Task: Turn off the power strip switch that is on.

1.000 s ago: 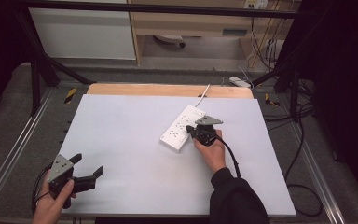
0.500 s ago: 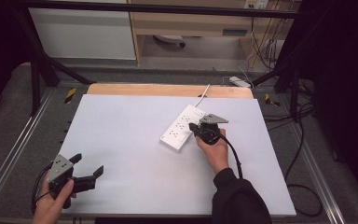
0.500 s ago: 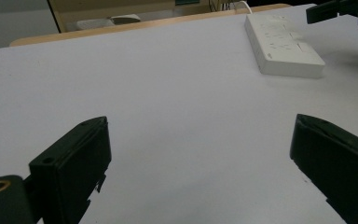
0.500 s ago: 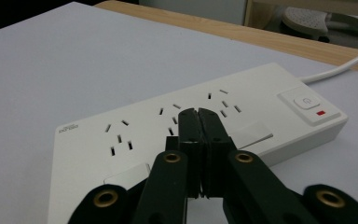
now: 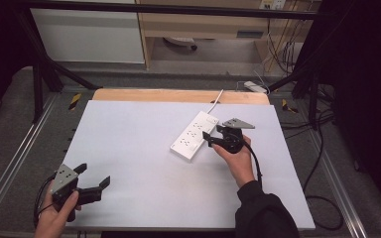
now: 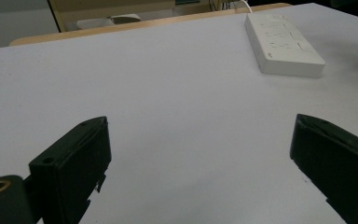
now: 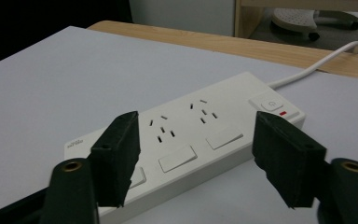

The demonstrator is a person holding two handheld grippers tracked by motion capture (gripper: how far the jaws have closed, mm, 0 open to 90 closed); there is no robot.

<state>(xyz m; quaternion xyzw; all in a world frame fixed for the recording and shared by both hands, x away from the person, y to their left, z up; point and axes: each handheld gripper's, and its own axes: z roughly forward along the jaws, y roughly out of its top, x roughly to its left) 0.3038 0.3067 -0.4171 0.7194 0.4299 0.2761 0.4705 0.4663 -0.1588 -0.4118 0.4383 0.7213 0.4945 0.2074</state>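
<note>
The white power strip [image 5: 194,135] lies flat right of the table's middle, long axis diagonal, cord end pointing to the far right wooden edge [image 5: 178,95]. It's got rows of sockets, rocker switches, and a power button with a red mark. Right gripper [image 5: 212,139] sits just beside it, jaws wide; left gripper [image 5: 94,179] hovers wide open near the white table's [image 5: 129,148] front-left corner, dark room around

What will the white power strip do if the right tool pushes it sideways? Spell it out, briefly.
The power strip lies flat and low on the smooth white table, so it would probably slide, not tip. Its hard casing looks stiff. The cord trailing off the far edge may drag and swing that end round. The right tool stands open beside it.
</note>
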